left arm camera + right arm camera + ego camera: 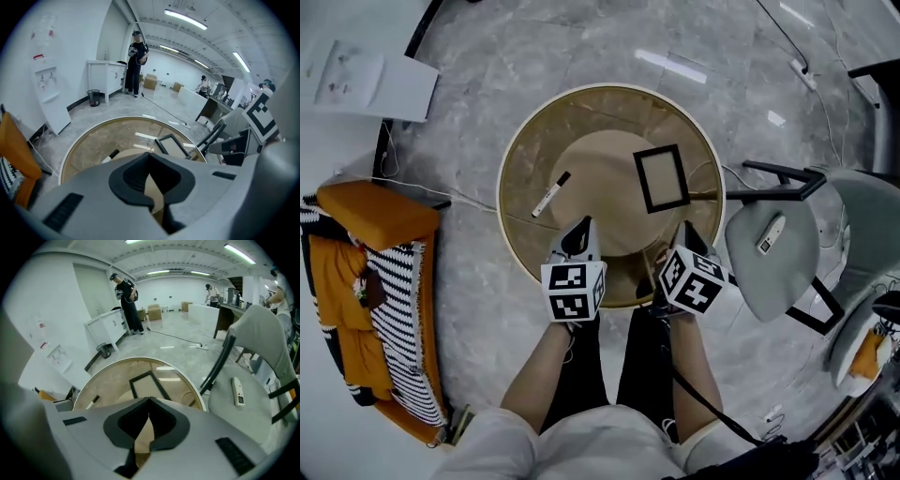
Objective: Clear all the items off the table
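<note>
A round glass-topped table (pixel 581 117) with a tan base holds a black and white marker (pixel 550 194) on its left side and a black picture frame (pixel 661 178) on its right. The marker (pixel 110 156) and the frame (pixel 174 144) also show in the left gripper view, and both the marker (pixel 93 400) and the frame (pixel 146 384) appear in the right gripper view. My left gripper (pixel 581 225) hovers over the table's near edge, shut and empty, short of the marker. My right gripper (pixel 686 230) is beside it, also shut with nothing held, just short of the frame.
A grey chair (pixel 773 272) stands right of the table with a white remote (pixel 769 234) on its seat. An orange cushion (pixel 375 214) and striped fabric lie at the left. A white cabinet (pixel 366 80) is at the far left. A person (pixel 136 61) stands far off.
</note>
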{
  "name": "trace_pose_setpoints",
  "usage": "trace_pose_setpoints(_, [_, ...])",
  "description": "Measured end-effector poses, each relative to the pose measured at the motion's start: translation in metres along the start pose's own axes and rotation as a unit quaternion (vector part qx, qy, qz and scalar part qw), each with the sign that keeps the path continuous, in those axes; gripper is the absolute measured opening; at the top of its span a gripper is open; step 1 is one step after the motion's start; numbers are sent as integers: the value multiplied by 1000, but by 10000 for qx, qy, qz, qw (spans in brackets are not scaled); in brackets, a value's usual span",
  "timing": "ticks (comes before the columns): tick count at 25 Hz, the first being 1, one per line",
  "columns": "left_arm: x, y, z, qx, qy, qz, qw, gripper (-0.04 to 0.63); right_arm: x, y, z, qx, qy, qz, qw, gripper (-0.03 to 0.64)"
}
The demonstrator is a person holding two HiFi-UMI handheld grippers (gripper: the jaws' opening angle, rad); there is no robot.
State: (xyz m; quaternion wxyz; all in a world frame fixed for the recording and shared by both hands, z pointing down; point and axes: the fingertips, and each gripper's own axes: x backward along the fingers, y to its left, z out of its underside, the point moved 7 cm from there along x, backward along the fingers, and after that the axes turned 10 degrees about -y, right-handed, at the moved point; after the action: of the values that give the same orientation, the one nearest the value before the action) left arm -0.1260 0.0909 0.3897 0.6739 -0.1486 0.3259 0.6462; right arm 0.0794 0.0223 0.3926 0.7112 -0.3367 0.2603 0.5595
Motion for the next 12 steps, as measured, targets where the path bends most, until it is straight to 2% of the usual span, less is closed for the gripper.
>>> trace_pose_setpoints(5, [19,35,2,223,-121,-244,9994,0,-5,46,6,425,51,-262,9987,25])
trace_pose_setpoints(12, [36,59,21,372,-91,-412,9984,0,-10,69,17,626,103,-365,9973,25])
